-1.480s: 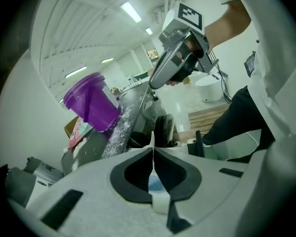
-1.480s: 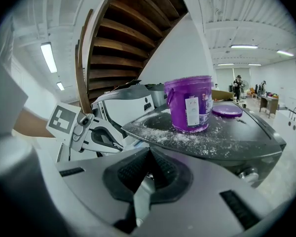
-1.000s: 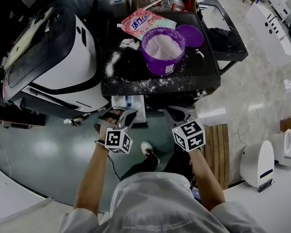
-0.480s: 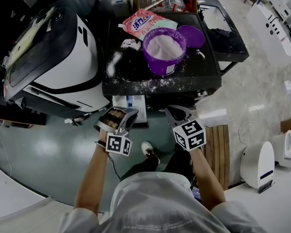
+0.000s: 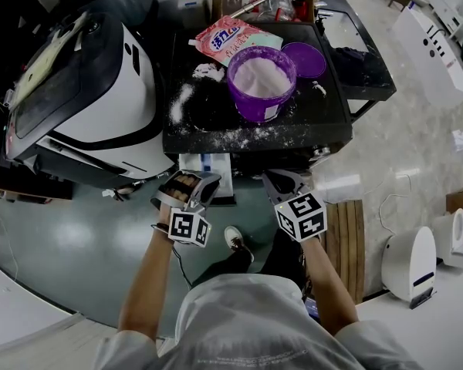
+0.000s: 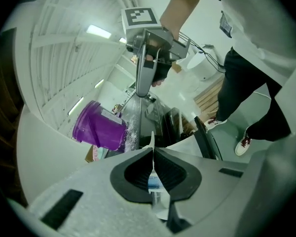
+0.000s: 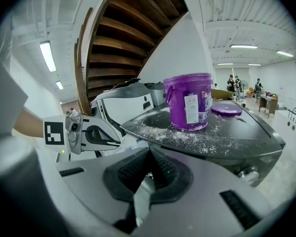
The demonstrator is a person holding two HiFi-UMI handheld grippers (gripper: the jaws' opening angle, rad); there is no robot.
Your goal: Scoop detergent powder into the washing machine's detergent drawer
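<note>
A purple bucket [image 5: 261, 79] full of white detergent powder stands on the black washing machine top [image 5: 216, 126]. The white detergent drawer [image 5: 208, 164] sticks out of the machine's front below. My left gripper [image 5: 204, 180] is at the drawer's front left. In the left gripper view [image 6: 152, 149] the jaws are shut on a thin white edge, with the drawer's blue-and-white part [image 6: 154, 184] behind the pads. My right gripper [image 5: 280, 177] hangs just right of the drawer, jaws together [image 7: 147, 152], with nothing seen in them. It faces the bucket [image 7: 190, 102].
Spilled powder [image 5: 177, 102] dusts the machine top. A purple lid [image 5: 302, 58] and a pink detergent bag [image 5: 228, 37] lie beside the bucket. A large white appliance [image 5: 100, 91] stands at the left. A person's legs and shoes [image 6: 244, 144] are behind the grippers.
The left gripper has shifted very slightly at the drawer's front and its marker cube has turned a little. The right gripper, bucket and drawer have stayed put.
</note>
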